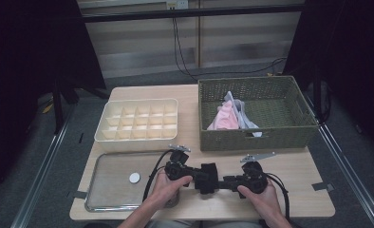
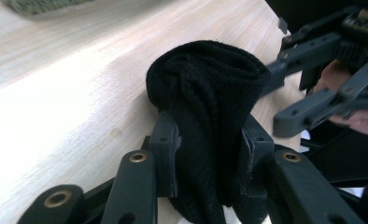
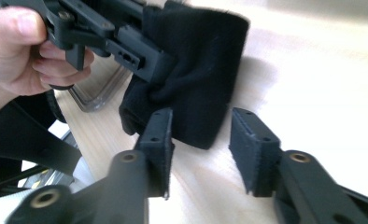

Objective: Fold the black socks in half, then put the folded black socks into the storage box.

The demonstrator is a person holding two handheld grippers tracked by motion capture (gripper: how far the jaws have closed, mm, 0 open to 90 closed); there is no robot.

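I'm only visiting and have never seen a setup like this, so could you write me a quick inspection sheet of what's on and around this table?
Surface: pale wooden table, in good order.
Job's things: black knitted cloth bundle at the front edge.
Clutter: cream plastic divider box; green woven basket holding pink and white cloth; shiny metal tray with a small white disc.
Grippers: left tool clamped on the bundle; right tool open, pads off the bundle.
Cables: black cables trail from both tools; more hang at the back wall.
Surroundings: grey floor, dark curtains at the sides.
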